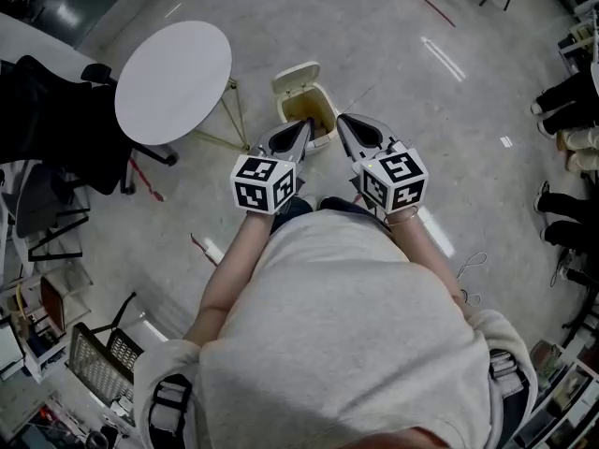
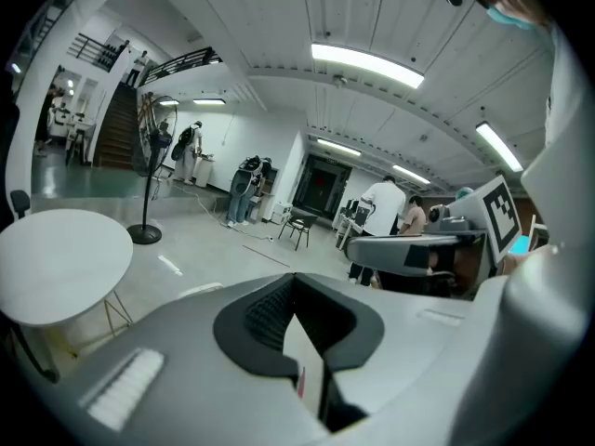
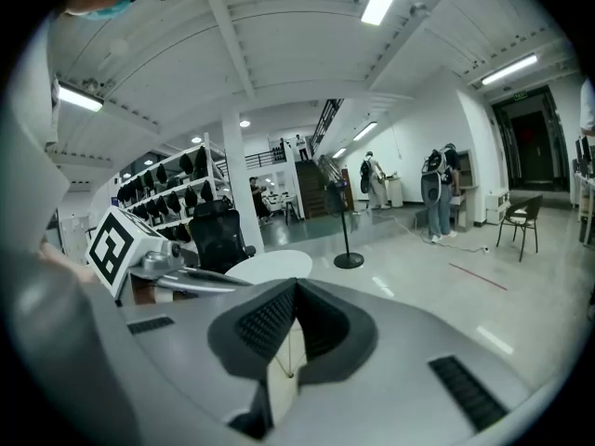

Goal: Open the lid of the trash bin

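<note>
Head view, upper centre: the bin (image 1: 311,110) stands on the floor (image 1: 449,110), right of the round table (image 1: 173,80). Its lid (image 1: 296,76) is tipped back at the far edge, and the interior is exposed. Left tongs (image 1: 301,131) and right tongs (image 1: 344,124) sit at the bin's near rim. Contact cannot be determined. Both pairs are closed tip to tip, with nothing between them.
</note>
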`<state>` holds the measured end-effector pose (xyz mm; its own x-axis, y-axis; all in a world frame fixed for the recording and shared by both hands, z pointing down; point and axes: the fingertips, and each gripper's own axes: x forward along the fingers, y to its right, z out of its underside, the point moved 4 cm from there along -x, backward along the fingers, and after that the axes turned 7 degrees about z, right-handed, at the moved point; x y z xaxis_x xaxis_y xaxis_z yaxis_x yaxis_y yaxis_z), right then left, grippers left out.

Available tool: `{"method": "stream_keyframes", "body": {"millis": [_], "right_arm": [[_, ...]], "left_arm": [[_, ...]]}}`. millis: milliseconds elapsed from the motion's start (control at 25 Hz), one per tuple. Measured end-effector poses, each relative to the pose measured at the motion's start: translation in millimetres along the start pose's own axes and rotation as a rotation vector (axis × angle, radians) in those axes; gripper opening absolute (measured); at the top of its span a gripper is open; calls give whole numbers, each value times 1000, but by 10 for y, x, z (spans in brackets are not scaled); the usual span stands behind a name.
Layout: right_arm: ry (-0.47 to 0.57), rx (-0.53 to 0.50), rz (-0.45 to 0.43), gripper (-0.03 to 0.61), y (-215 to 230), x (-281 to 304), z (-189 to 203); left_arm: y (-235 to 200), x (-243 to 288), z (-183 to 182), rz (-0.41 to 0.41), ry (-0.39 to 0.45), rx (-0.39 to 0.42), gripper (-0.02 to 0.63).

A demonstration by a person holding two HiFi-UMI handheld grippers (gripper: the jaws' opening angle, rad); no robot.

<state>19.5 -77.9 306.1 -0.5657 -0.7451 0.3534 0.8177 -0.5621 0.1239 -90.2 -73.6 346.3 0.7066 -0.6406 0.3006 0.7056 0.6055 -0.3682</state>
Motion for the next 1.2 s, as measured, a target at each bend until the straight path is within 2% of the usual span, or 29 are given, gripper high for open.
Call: {"method": "stream_keyframes", "body": {"millis": [80, 480, 880, 1200], "right_arm": [[-13, 1, -10, 8, -26, 17, 50], [-42, 14, -9, 8, -20, 56, 167], [-48, -3, -9, 7, -22, -9, 207], [-71, -10, -18, 6, -45, -30, 265]], "left_arm": [[16, -16, 41, 13, -3, -20, 9], [20, -1, 86, 8, -16, 0, 9], [58, 3, 125, 21, -18, -13, 9], [148, 65, 150, 52, -67, 20, 9]]}}
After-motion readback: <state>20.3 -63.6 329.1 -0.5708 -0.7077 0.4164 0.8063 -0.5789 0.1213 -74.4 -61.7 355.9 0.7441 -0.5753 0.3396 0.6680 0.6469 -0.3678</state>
